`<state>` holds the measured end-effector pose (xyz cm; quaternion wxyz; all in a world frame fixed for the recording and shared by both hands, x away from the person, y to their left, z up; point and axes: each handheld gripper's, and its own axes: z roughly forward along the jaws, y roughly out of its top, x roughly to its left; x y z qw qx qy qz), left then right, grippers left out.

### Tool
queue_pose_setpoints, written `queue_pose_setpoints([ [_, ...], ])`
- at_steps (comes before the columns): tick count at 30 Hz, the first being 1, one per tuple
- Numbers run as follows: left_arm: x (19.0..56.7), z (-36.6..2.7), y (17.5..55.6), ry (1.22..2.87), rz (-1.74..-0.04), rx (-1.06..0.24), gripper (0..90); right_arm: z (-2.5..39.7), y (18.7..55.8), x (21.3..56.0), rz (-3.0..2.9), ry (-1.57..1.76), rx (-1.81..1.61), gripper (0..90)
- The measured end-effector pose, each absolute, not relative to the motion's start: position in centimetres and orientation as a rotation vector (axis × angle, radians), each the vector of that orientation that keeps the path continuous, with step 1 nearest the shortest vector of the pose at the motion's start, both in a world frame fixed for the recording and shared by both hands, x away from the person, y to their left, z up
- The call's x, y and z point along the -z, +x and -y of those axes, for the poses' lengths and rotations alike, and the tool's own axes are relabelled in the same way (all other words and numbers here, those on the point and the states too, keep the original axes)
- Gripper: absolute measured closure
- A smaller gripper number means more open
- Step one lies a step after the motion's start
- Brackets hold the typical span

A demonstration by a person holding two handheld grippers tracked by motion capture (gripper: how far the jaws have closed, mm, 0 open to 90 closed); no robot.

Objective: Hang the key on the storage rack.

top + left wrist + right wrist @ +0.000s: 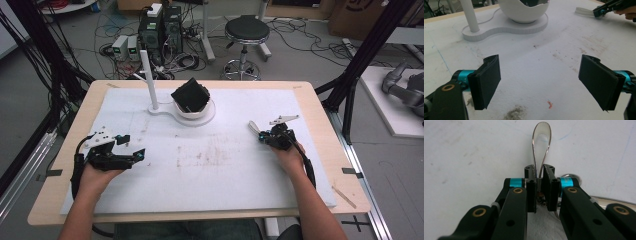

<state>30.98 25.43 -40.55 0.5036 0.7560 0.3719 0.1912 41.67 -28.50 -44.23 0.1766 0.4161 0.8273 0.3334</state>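
Observation:
A shiny metal spoon lies low over the white foam mat, with my right gripper shut on its narrow stem. In the high view the right gripper is at the right of the mat and the spoon sticks out toward the upper left. My left gripper rests at the left of the mat, its jaws wide apart and nothing between them. Farther off in the left gripper view, the right gripper holds the pale spoon.
At the back of the mat stands a white base with a white bowl and an upright white post. A black boxy object sits in the bowl. Beyond the table are a stool, computers and cables.

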Motion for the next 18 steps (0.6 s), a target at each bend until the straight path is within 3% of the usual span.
queue_pose_setpoints([
  [9, 40.1, -26.3, 30.7, 1.797, -0.907, -0.483, 17.9, 28.8, 40.2, 41.4, -2.227, 1.168, -1.187, 82.9],
  [18, 39.6, -27.0, 30.5, 1.767, -0.911, -0.501, 17.9, 25.8, 38.5, 37.0, -2.160, 1.015, -1.369, 82.9],
])
